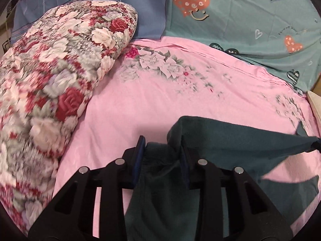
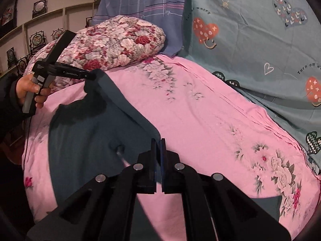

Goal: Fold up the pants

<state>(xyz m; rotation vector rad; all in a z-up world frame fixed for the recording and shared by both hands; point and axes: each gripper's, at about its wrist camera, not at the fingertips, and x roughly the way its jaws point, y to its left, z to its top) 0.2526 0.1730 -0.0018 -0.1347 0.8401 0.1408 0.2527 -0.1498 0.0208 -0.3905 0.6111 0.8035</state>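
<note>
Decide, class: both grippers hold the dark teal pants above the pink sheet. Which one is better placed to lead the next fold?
Probably the left gripper: it pinches a thick bunch of the pants; the right gripper clamps only a thin corner.

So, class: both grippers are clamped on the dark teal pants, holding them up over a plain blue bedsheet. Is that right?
Not quite. The left gripper and right gripper do grip the dark teal pants, but the bedsheet is pink with a flower print, not plain blue. Both wrist views show it.
</note>
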